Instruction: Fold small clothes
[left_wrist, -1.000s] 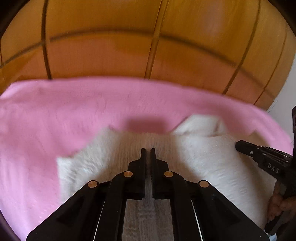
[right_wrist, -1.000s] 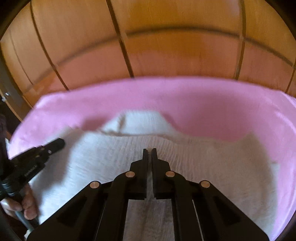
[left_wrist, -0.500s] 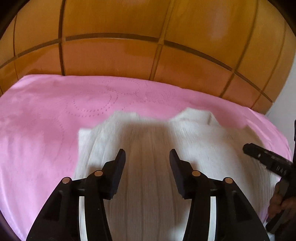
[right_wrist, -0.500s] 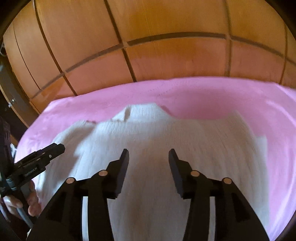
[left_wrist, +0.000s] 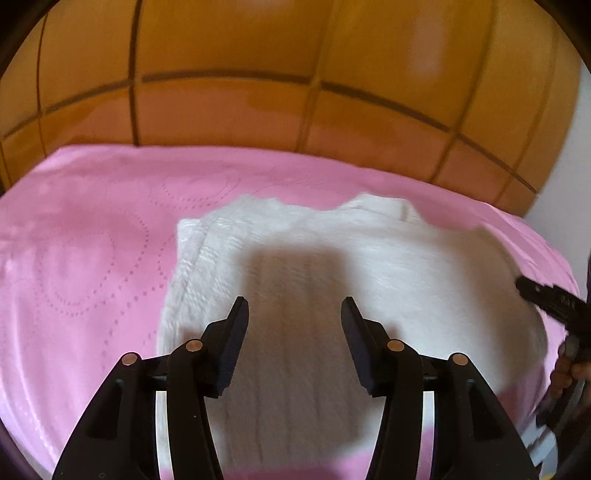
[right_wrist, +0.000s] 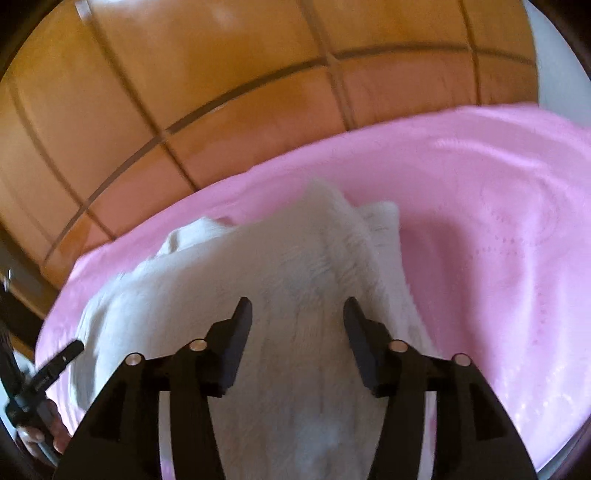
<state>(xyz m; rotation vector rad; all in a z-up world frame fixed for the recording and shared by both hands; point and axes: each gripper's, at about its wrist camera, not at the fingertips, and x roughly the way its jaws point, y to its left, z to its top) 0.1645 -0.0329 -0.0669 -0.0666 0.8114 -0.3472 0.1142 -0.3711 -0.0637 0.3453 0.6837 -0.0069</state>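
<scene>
A white knitted garment (left_wrist: 406, 266) lies folded on the pink bed cover (left_wrist: 92, 240), its collar toward the headboard. My left gripper (left_wrist: 294, 302) hovers over the garment's left half. Its jaws are opening, with nothing between the pads. In the right wrist view the same garment (right_wrist: 280, 266) is blurred. My right gripper (right_wrist: 297, 302) hangs above its right part, jaws also opening and empty. The fingers (left_wrist: 543, 297) of the right gripper show at the left view's right edge.
A padded orange-brown headboard (left_wrist: 258, 74) stands behind the bed. The pink cover (right_wrist: 498, 240) spreads wide to the right of the garment. A hand (right_wrist: 44, 432) holding the left gripper's handle shows at the lower left of the right wrist view.
Both grippers were shut on the garment's cloth a second ago. They have let go, spread their jaws and pulled back from it. The right view has swung toward the garment's right edge.
</scene>
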